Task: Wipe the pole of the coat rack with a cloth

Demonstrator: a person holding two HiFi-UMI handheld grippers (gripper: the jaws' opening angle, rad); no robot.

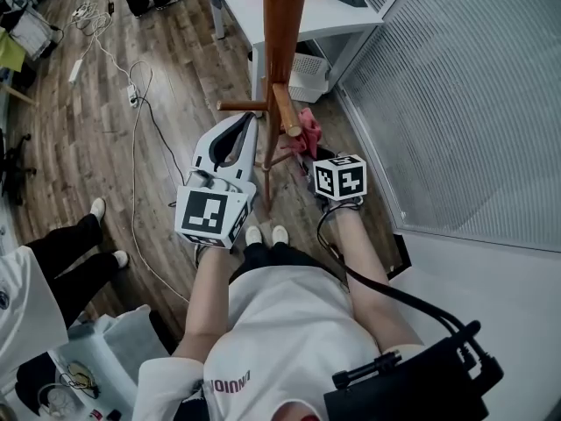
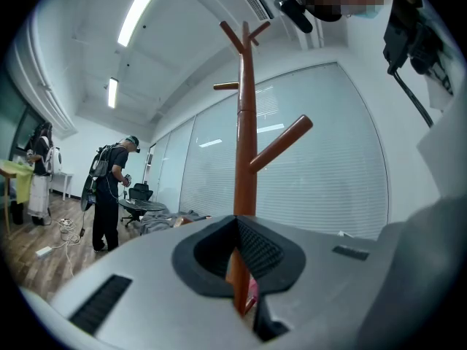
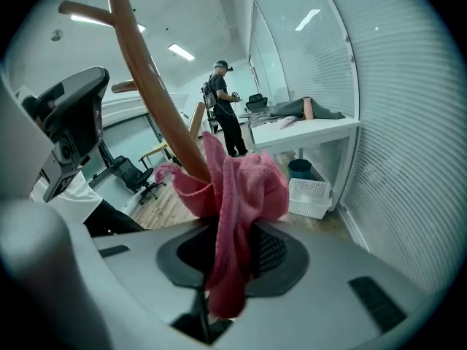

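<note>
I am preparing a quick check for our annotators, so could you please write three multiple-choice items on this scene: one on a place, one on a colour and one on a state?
1. Where does the white basket stand?
A. Under the white table
B. Hung on a peg
C. Between the person's shoes

2. What colour is the cloth?
A. Blue
B. Pink
C. Grey

3. In what state is the right gripper?
A. Open and empty
B. Shut on a cable
C. Shut on the cloth

Answers:
1 A: the right gripper view shows it on the floor below the tabletop.
2 B: it reads pink in both the head view and the right gripper view.
3 C: the cloth is pinched between its jaws and bunched against the pole.
</note>
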